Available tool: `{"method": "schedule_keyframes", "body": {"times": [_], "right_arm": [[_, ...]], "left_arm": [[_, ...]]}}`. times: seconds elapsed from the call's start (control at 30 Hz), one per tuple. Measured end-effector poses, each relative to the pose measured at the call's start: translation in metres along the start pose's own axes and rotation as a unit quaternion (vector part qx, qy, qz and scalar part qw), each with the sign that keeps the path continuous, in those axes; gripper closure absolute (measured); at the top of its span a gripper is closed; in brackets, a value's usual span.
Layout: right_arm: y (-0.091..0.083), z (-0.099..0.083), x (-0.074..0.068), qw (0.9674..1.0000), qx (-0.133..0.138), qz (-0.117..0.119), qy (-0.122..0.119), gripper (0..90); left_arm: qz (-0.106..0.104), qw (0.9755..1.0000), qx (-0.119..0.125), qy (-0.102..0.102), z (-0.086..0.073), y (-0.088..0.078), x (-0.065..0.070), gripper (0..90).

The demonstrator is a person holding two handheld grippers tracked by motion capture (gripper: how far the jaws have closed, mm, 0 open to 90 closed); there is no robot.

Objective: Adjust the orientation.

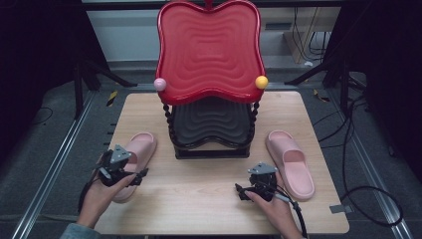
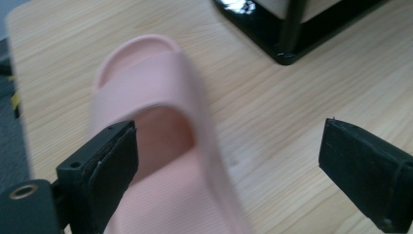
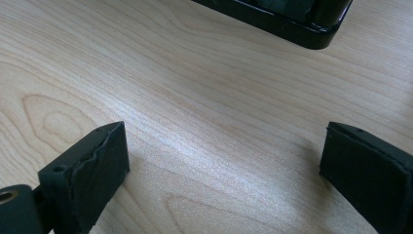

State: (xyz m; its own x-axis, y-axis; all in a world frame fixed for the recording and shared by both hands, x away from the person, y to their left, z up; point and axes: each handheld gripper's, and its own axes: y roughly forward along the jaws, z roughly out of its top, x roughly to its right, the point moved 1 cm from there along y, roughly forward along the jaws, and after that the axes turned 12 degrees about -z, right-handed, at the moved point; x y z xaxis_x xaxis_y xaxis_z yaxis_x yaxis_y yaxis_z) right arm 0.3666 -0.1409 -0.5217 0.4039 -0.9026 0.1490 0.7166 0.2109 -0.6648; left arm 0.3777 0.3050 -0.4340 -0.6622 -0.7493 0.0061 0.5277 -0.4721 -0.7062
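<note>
Two pink slippers [image 1: 135,159] [image 1: 291,163], one two-tier rack [image 1: 211,79], two tools [image 1: 115,169] [image 1: 259,185], both spread wide, empty.

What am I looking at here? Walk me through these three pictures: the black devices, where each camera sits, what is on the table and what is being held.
A person sits at a wooden table and holds a hand-operated clamp in each hand, each with two black jaws. The high view looks down from above the person: the left gripper is at the left, the right gripper at the right. The other two pictures come from small cameras riding on those grippers, looking out between their jaws.

On the table stands a two-tier rack with a red tray on top and a black tray below. A pink slipper lies to its left, and a second pink slipper to its right.

Nothing is held. Both grippers are open; the left one hovers over the left slipper, the right one over bare wood.
</note>
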Motion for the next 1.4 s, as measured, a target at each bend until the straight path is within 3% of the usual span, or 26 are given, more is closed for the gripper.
{"method": "schedule_keyframes", "body": {"times": [0.33,0.67,0.87,1.03,1.13,1.4], "right_arm": [[0.000,0.000,0.000,1.0000,-0.001,0.000,-0.002,4.0],[0.000,0.000,0.001,1.0000,0.000,0.002,-0.003,4.0],[0.000,0.000,0.001,1.0000,0.000,0.002,-0.004,4.0],[0.000,-0.001,0.001,1.0000,0.000,0.002,-0.004,4.0],[0.000,-0.001,0.001,1.0000,0.000,0.002,-0.004,4.0],[-0.001,-0.001,0.001,1.0000,0.000,0.005,-0.004,4.0]], "left_arm": [[0.041,0.9987,-0.029,-0.015,-0.007,-0.017,-0.030,14.1],[0.047,0.9974,-0.039,-0.038,-0.017,-0.018,-0.047,26.2],[0.043,0.9968,-0.048,-0.046,-0.023,-0.011,-0.058,42.7],[0.042,0.9955,-0.047,-0.071,-0.027,-0.001,-0.068,53.8],[0.036,0.9950,-0.038,-0.084,-0.027,0.005,-0.073,58.9],[0.043,0.9942,-0.045,-0.088,-0.025,0.019,-0.075,67.0]]}}
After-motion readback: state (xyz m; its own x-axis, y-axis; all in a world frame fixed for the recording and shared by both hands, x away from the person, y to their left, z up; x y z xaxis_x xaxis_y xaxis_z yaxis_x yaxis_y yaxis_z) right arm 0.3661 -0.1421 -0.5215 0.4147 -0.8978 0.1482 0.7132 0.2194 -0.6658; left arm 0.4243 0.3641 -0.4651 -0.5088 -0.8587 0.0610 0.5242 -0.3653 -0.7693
